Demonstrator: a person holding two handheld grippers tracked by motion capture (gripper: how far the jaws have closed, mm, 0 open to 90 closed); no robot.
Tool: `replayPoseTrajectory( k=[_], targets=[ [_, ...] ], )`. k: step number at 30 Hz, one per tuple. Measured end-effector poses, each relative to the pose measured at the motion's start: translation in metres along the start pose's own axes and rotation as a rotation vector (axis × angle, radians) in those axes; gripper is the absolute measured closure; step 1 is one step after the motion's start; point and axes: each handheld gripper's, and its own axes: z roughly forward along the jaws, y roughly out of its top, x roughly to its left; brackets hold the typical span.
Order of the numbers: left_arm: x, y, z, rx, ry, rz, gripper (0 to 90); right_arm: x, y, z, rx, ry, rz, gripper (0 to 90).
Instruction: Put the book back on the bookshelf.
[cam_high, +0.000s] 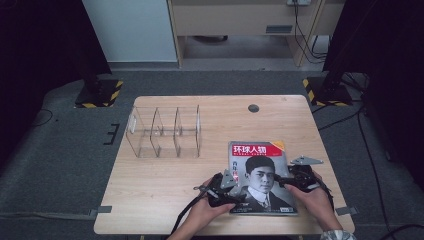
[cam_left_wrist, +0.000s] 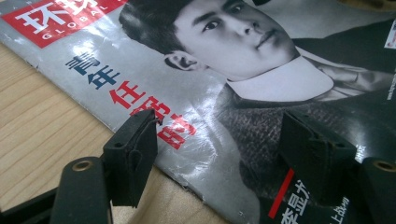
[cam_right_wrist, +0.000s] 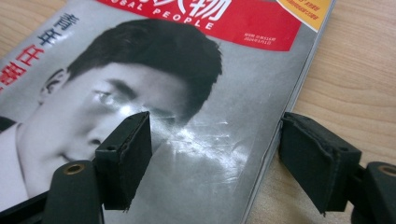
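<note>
- The wire rack stood well beyond my left gripper, up and to its left, empty and apart from everything I was working on.
- My left gripper hovered low over the magazine's left edge, near its lower corner. Its jaws stood spread, with nothing pinched between them.
- Seen along that gripper, one pad hung just over the cover's edge where it met the table, and the other sat further in over the dark jacket of the portrait.
- The magazine lay flat, face up, directly beneath and between both my grippers.
- My right gripper sat at the magazine's right edge, also spread and holding nothing.
- Along that gripper, one pad hung over the glossy cover and the other stood just outside the edge, above bare wood, so the jaws straddled that edge.
- I judged this to be the approach step: both grippers lined up on opposite edges, grip not yet taken.
- Next I would have needed to get a pad under each edge, then close gently, since the thin, slick cover could slip or buckle.
- After that, the rack looked the likely destination.
</note>
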Motion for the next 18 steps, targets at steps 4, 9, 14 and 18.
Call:
replayPoseTrajectory(
  k=[4, 9, 14, 18],
  targets=[
    [-0.003, 0.001, 0.002, 0.005, 0.017, 0.014, 26.9, 0.001, 0.001, -0.004, -0.026, 0.005, 0.001, 29.3],
    [-0.003, 0.001, 0.002, 0.006, 0.017, 0.015, 26.9, 0.002, 0.003, -0.008, -0.044, 0.006, 0.003, 34.4],
    [-0.004, 0.001, 0.002, 0.007, 0.018, 0.017, 26.8, 0.004, 0.006, -0.013, -0.068, 0.021, -0.006, 39.9],
    [-0.004, 0.001, 0.002, 0.007, 0.019, 0.017, 26.8, 0.006, 0.008, -0.015, -0.076, 0.026, -0.007, 42.0]
  ],
)
